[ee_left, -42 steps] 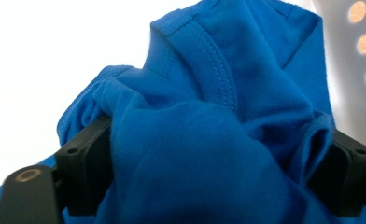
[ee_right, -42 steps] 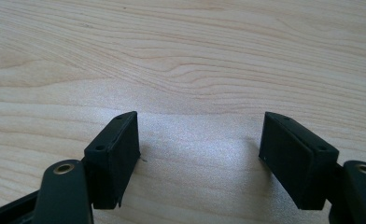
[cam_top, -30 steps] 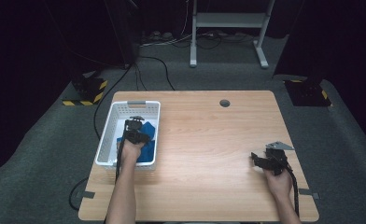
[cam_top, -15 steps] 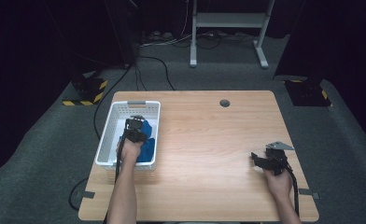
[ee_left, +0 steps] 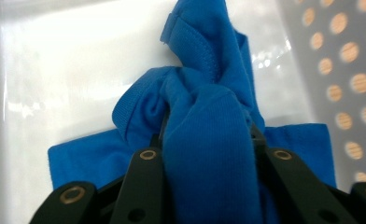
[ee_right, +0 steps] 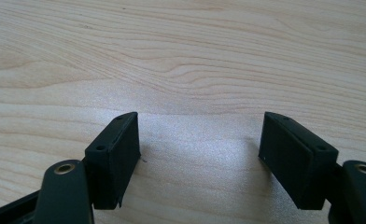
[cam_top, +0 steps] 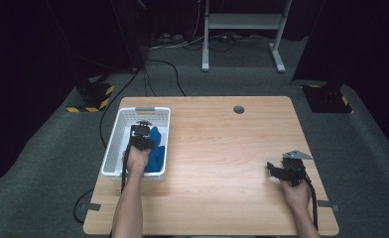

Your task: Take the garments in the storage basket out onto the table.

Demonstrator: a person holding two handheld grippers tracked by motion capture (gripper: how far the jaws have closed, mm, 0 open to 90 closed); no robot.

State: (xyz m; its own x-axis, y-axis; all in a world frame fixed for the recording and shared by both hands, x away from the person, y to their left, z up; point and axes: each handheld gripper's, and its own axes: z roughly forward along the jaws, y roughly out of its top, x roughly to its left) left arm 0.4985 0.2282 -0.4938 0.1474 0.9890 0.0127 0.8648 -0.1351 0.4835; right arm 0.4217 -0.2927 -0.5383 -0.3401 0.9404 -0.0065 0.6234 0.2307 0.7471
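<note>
I see the basket (cam_top: 114, 144) at the table's (cam_top: 222, 163) nine o'clock edge, the cloth (cam_top: 156, 146) lying inside it toward its three o'clock wall. My left gripper (cam_top: 142, 130) sits in the basket on the cloth; my right gripper (cam_top: 277, 170) rests at four o'clock, well apart.

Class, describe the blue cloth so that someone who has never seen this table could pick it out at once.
Start at the wooden table, then go to the white perforated basket on its left side. Inside lies the blue cloth, bunched between the jaws of the left gripper, which have just been closing on it. It is the only coloured, soft thing there.
</note>
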